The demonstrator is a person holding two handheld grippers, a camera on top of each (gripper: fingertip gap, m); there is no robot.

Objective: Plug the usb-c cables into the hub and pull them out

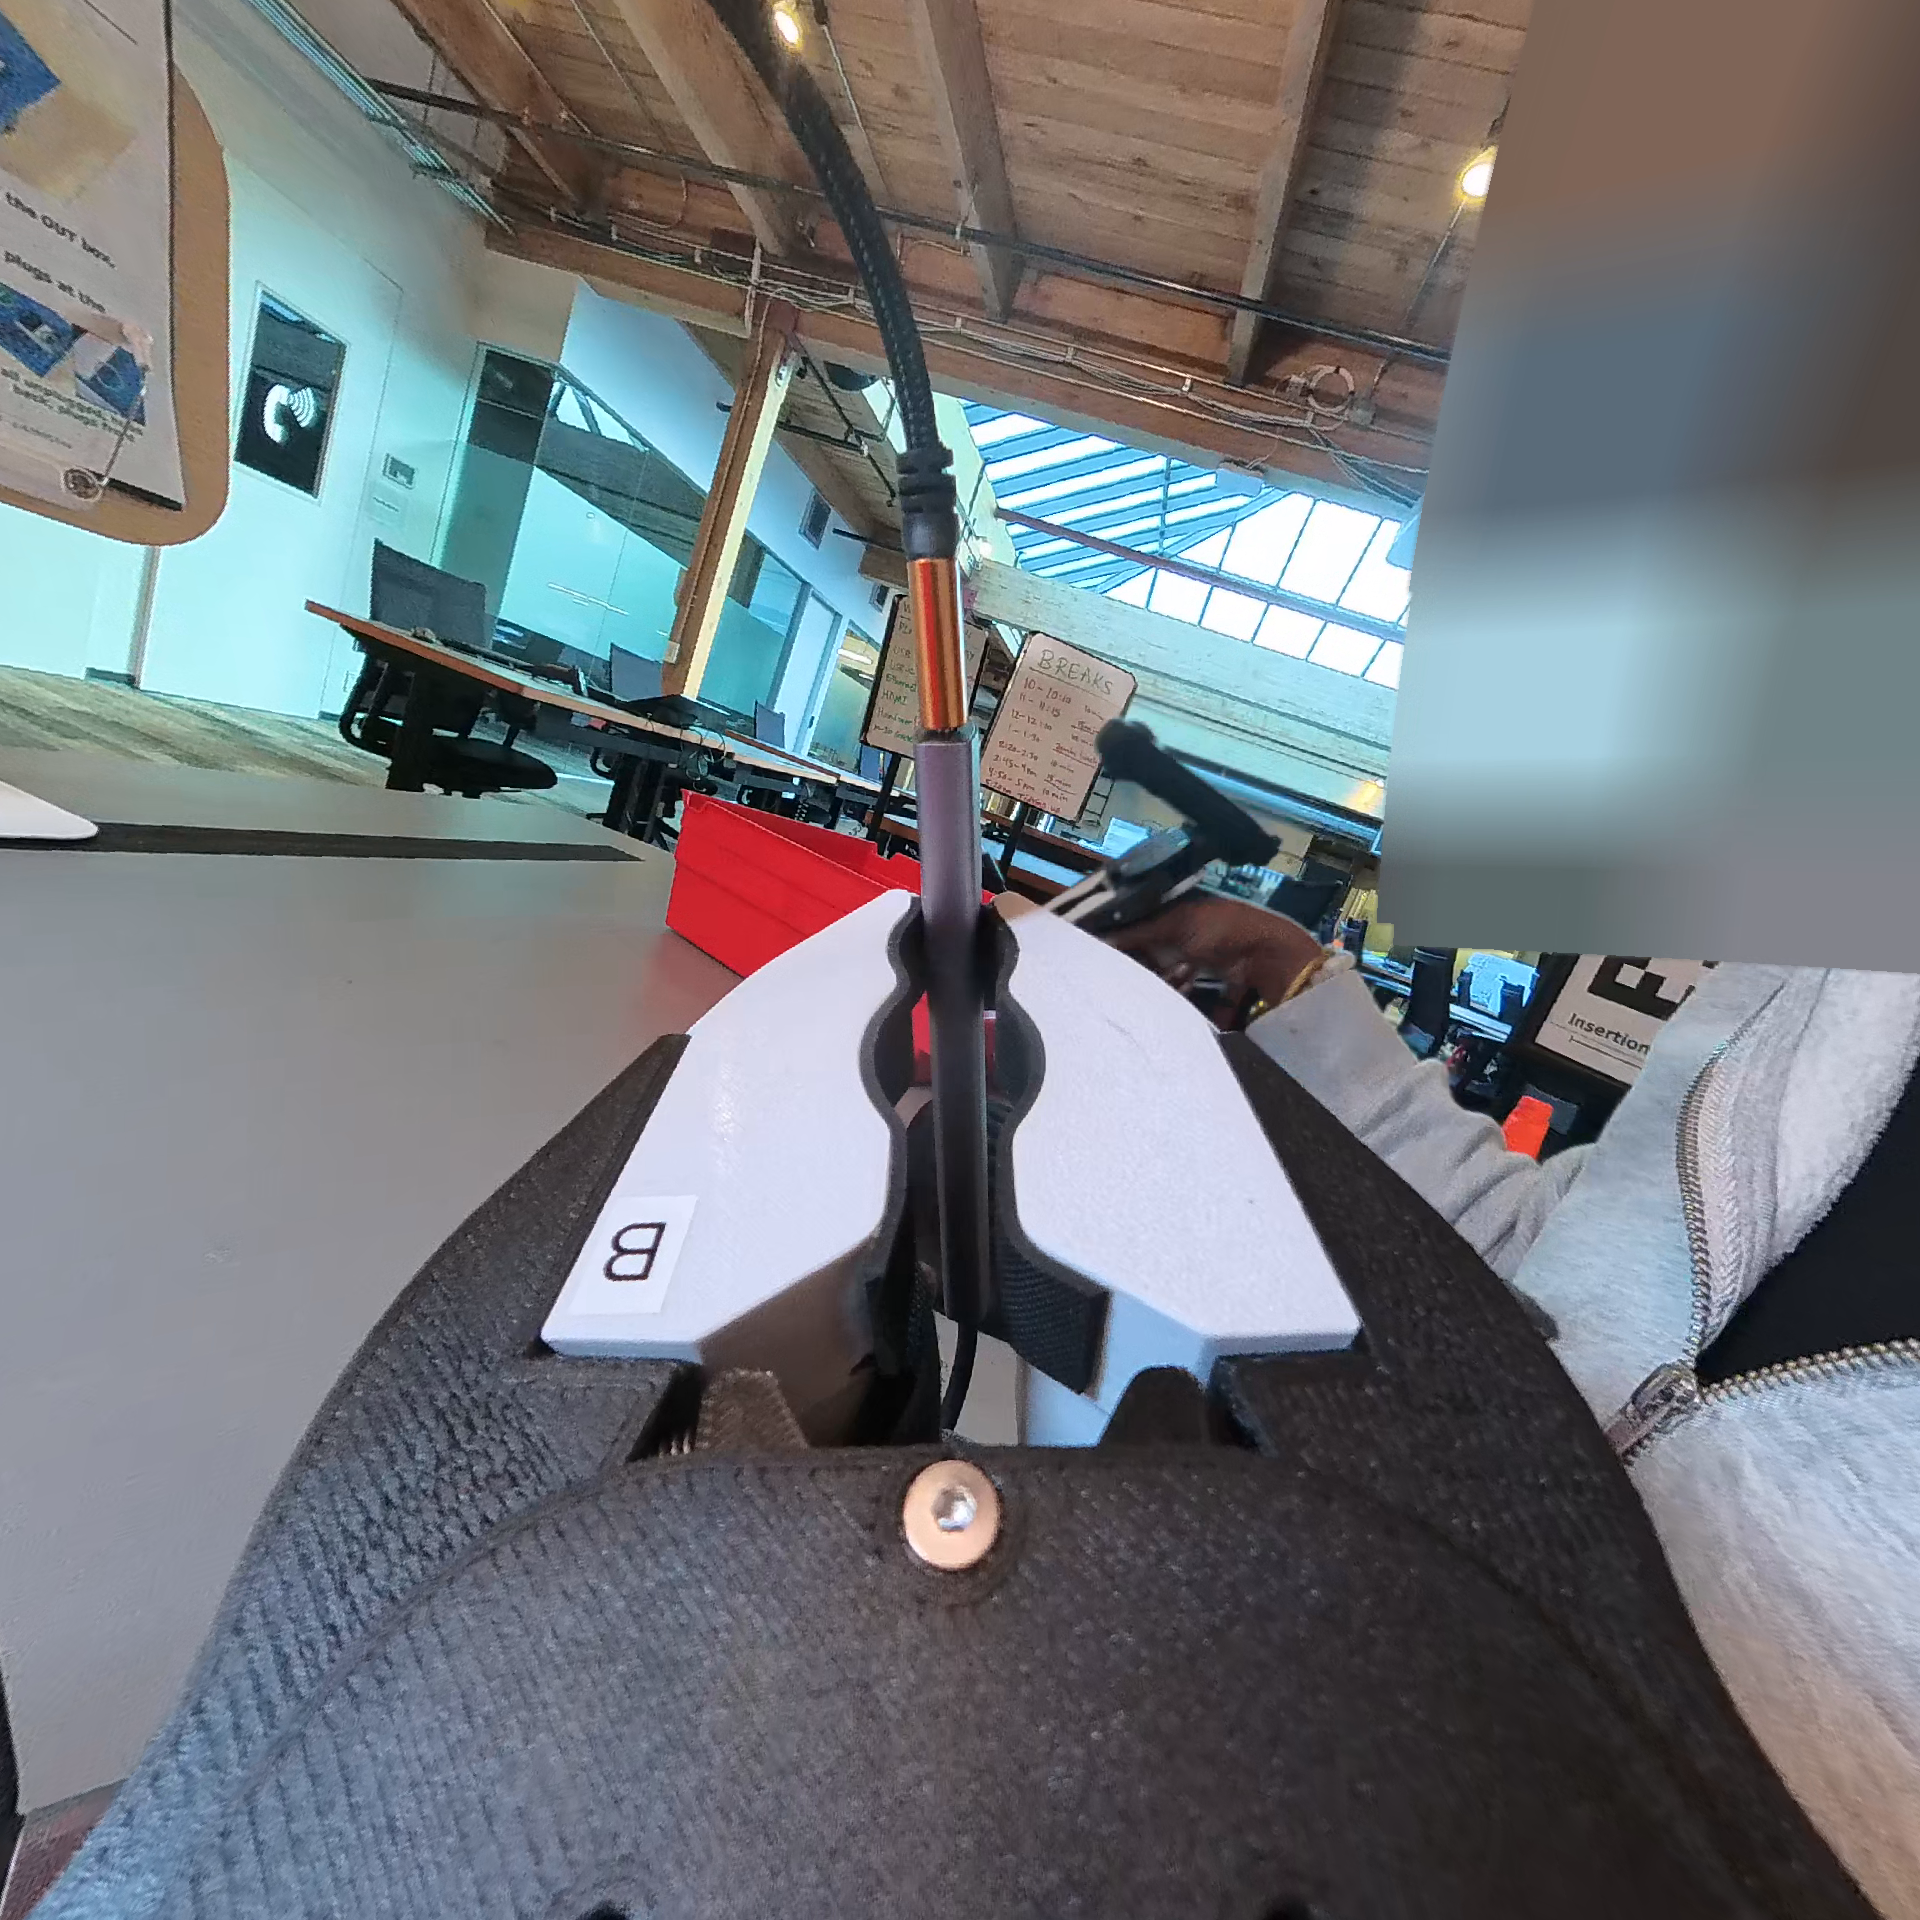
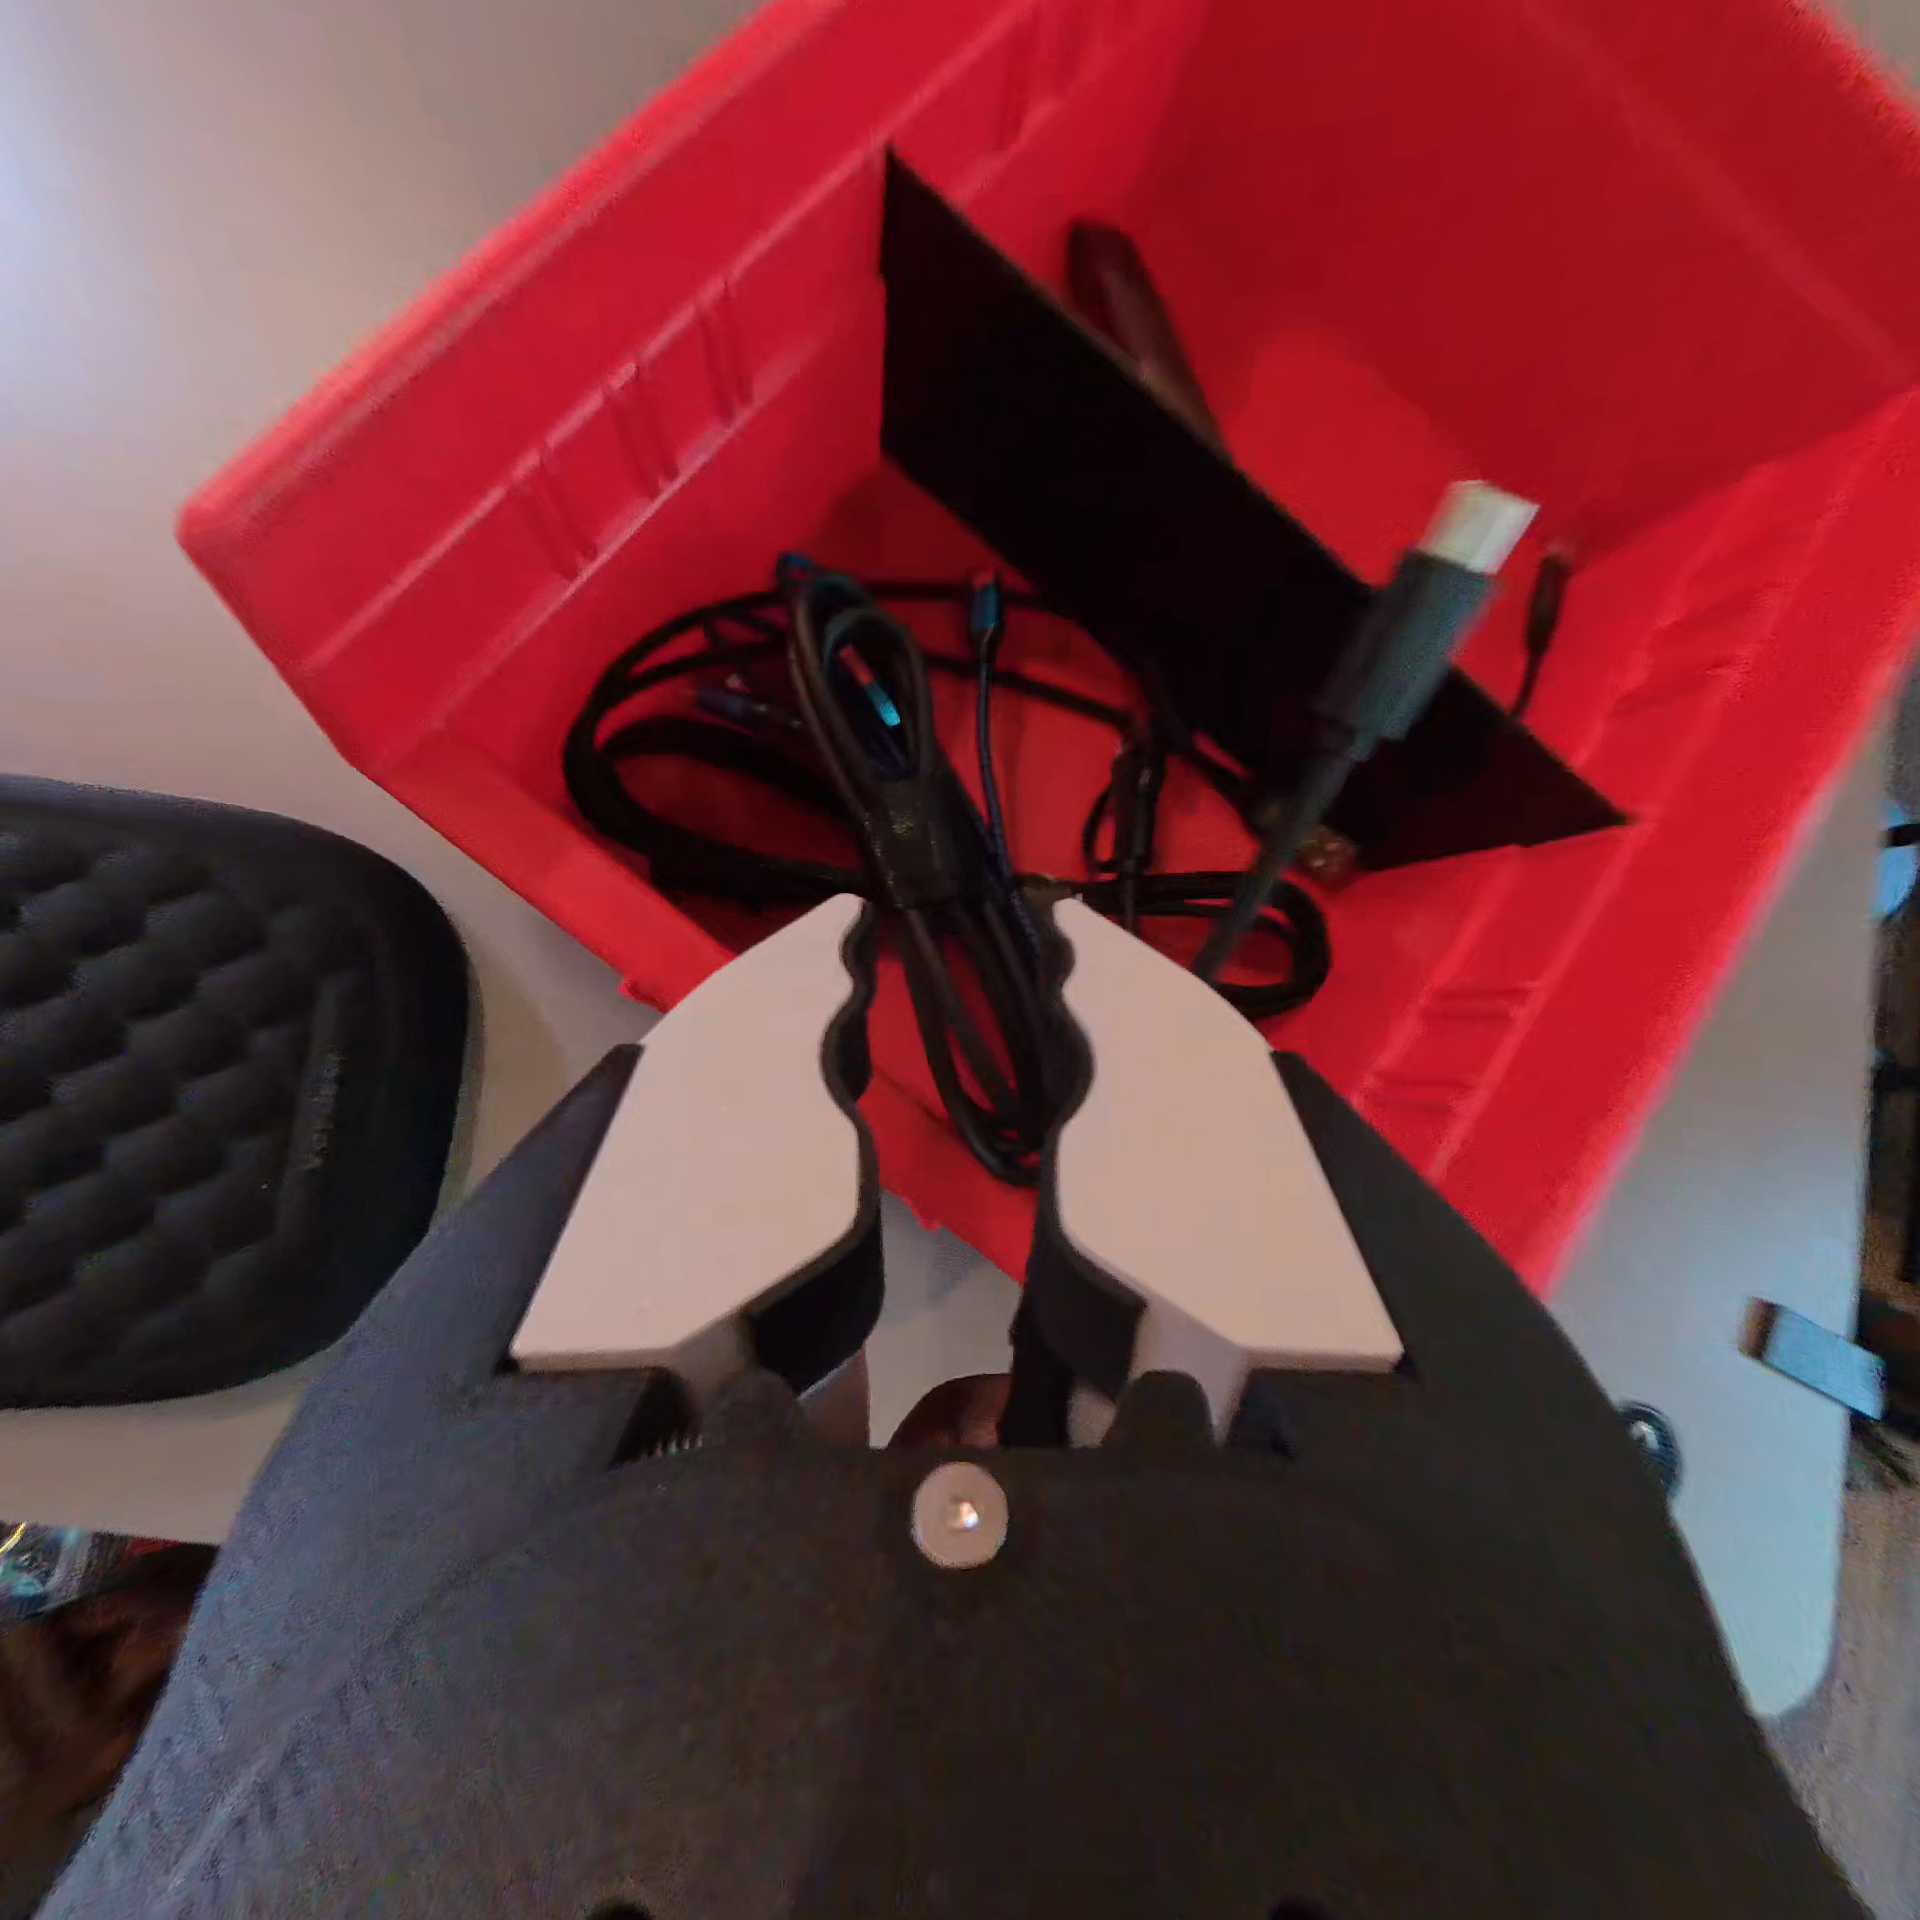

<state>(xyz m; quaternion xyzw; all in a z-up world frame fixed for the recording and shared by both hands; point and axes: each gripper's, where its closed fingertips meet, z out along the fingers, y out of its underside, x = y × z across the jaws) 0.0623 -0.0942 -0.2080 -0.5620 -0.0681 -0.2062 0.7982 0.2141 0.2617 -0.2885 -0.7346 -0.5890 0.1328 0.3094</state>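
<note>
In the left wrist view my left gripper (image 1: 951,925) is shut on a slim grey hub (image 1: 948,831), held upright and edge-on. A copper-sleeved plug (image 1: 940,644) sits in the hub's top end, and its black braided cable (image 1: 883,312) runs up out of frame. In the right wrist view my right gripper (image 2: 956,925) is open above a red bin (image 2: 520,416). A tied bundle of black cable (image 2: 935,852) lies in the bin between and below the fingertips. A dark plug with a silver tip (image 2: 1455,582) rises just right of the right finger; the picture is blurred.
A black divider (image 2: 1091,468) splits the bin, and several loose black cables lie left of it. A black padded cushion (image 2: 208,1091) sits left of the bin. In the left wrist view the bin (image 1: 769,873) stands ahead, with the right gripper (image 1: 1101,894) and a grey sleeve (image 1: 1403,1122) to the right. My right fingertips sit around 40 cm from my left ones.
</note>
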